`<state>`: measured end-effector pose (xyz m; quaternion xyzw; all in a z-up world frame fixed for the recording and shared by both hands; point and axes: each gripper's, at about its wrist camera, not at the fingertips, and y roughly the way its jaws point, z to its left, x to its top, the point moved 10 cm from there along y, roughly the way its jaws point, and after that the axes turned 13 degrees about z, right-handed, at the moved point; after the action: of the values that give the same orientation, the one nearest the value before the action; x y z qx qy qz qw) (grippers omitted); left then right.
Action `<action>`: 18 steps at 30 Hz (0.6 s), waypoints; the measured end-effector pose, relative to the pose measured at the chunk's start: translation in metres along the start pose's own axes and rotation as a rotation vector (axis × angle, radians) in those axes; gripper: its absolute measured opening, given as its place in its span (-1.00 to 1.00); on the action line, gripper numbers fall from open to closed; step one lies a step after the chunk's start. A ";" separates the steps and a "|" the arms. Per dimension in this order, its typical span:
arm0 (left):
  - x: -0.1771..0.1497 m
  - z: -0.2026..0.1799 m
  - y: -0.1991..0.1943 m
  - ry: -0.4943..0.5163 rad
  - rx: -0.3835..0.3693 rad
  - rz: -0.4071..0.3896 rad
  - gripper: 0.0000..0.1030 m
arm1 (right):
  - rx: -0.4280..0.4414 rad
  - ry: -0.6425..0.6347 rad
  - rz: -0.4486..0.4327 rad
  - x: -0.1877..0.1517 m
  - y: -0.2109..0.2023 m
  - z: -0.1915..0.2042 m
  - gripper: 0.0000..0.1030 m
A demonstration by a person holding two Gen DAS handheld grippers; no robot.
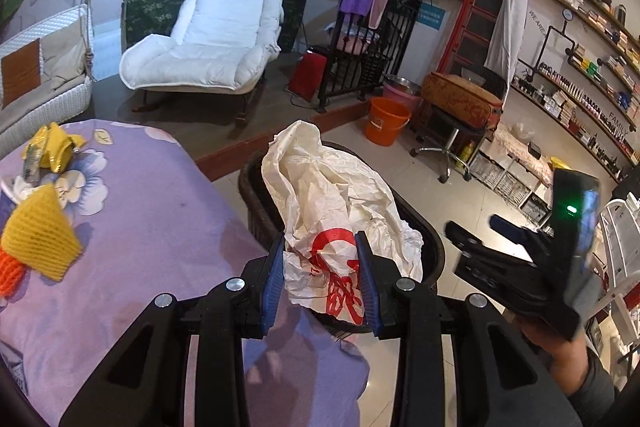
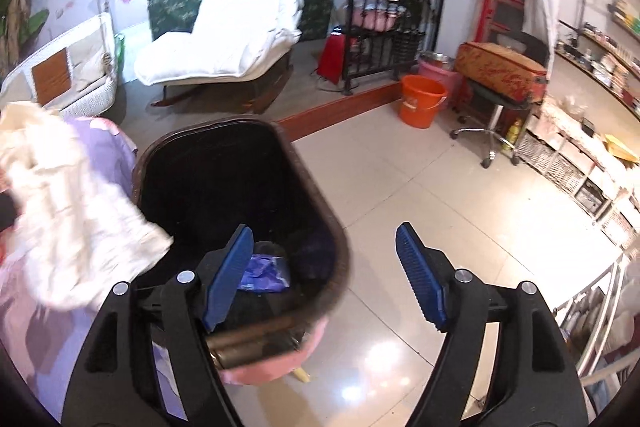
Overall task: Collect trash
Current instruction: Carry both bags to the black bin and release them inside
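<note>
In the left wrist view the crumpled white bag [image 1: 332, 211] covers most of the dark bin [image 1: 256, 195] behind it, so its inside cannot be seen there. The orange net [image 1: 10, 275] is cut off by the left edge. In the right wrist view the same bag [image 2: 72, 211] is smeared by motion blur and runs off the left edge. The purple item [image 2: 264, 273] deep in the bin [image 2: 320, 211] is too dark to identify.
</note>
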<state>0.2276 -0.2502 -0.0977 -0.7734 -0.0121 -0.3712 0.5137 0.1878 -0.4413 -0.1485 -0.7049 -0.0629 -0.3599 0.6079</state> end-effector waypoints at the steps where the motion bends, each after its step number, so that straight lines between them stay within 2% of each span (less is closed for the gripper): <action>1: 0.001 -0.003 0.004 0.006 0.001 0.007 -0.33 | -0.009 0.012 -0.006 -0.003 -0.004 -0.007 0.44; 8: 0.008 -0.022 0.037 0.043 -0.004 0.080 -0.33 | -0.007 0.086 -0.002 -0.023 -0.019 -0.036 0.46; 18: 0.006 -0.028 0.076 0.062 0.007 0.178 -0.33 | 0.006 0.136 0.025 -0.032 -0.015 -0.051 0.47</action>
<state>0.2466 -0.3107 -0.1483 -0.7576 0.0713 -0.3479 0.5476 0.1344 -0.4722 -0.1555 -0.6776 -0.0138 -0.3994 0.6174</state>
